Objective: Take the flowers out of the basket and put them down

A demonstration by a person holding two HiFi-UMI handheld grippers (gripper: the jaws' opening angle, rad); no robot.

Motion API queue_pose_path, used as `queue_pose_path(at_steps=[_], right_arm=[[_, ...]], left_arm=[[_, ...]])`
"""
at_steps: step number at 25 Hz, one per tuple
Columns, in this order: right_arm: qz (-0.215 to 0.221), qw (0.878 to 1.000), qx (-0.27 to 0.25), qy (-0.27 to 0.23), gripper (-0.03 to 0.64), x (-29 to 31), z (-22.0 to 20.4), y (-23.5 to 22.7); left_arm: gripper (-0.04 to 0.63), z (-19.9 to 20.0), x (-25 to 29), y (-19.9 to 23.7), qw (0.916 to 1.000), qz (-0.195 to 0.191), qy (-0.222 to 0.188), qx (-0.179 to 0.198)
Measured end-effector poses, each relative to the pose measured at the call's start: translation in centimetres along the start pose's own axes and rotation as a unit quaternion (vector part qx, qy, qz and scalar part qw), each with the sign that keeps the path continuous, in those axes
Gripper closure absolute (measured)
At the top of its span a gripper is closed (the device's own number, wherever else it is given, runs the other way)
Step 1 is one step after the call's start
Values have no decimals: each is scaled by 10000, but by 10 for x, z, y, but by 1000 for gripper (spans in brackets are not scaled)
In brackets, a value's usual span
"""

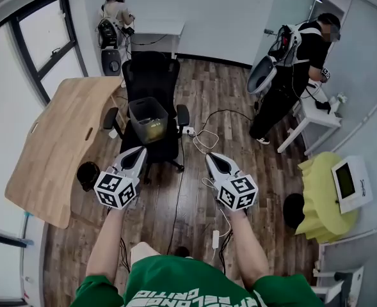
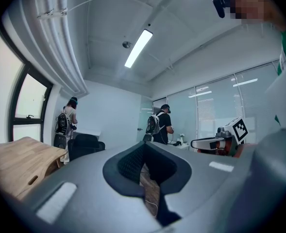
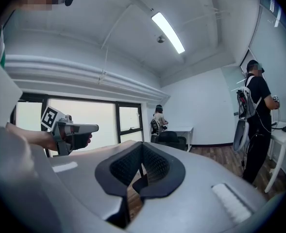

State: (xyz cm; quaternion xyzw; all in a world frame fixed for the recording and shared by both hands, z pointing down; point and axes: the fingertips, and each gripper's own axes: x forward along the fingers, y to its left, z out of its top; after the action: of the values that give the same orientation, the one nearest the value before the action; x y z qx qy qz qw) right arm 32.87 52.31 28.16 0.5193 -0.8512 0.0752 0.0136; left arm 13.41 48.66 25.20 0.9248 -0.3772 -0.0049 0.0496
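A dark basket [image 1: 148, 115] stands on the seat of a black office chair [image 1: 152, 82], with something yellowish inside it; I cannot make out flowers. My left gripper [image 1: 139, 152] is held in the air just in front of the chair, jaws shut and empty. My right gripper [image 1: 212, 157] hovers beside it to the right, also shut on nothing. In the left gripper view the pads [image 2: 133, 165] meet with only floor behind them. The right gripper view shows its pads [image 3: 155, 166] closed together too, and the left gripper [image 3: 67, 130] off to its left.
A light wooden table [image 1: 63, 142] stands to the left of the chair. Cables and a power strip [image 1: 216, 238] lie on the wooden floor. A yellow stand [image 1: 322, 200] with a white device is at the right. One person [image 1: 294, 69] works at a white desk, another person [image 1: 114, 18] at the far wall.
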Motion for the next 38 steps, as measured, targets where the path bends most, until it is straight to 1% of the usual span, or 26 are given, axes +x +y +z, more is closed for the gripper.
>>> queue_pose_path(at_steps=[3,6,13,17,21,30,34,38], right_arm=[[100,9999,70,65,612,2,-6,-9],[193,9997,111,93,612,9,-11,-13],[260,9992,151,268,612,57,-19,-23],[273,9992,48,286,612,96,-11,-28],[249,9989,-71,401,612,149,-7,-33],[148,9987,-164,460,612,268,6,-27],[53,9983,-213,540,612,304,10,-27],[-80,9985,-49,535,612,327,11,-31]], left_arm=[[577,-1,9,-5,10000,17,55,52],[577,-1,15,-2,10000,36,13,66],[577,-12,32,36,9999,86,65,4],[577,-12,56,74,9999,66,-12,-124],[577,-12,82,116,9998,-29,-51,-192],[577,-7,116,233,9996,-164,-93,-201],[577,-9,122,278,9996,-199,-71,-210],[577,-9,126,312,9992,-187,-83,-331]])
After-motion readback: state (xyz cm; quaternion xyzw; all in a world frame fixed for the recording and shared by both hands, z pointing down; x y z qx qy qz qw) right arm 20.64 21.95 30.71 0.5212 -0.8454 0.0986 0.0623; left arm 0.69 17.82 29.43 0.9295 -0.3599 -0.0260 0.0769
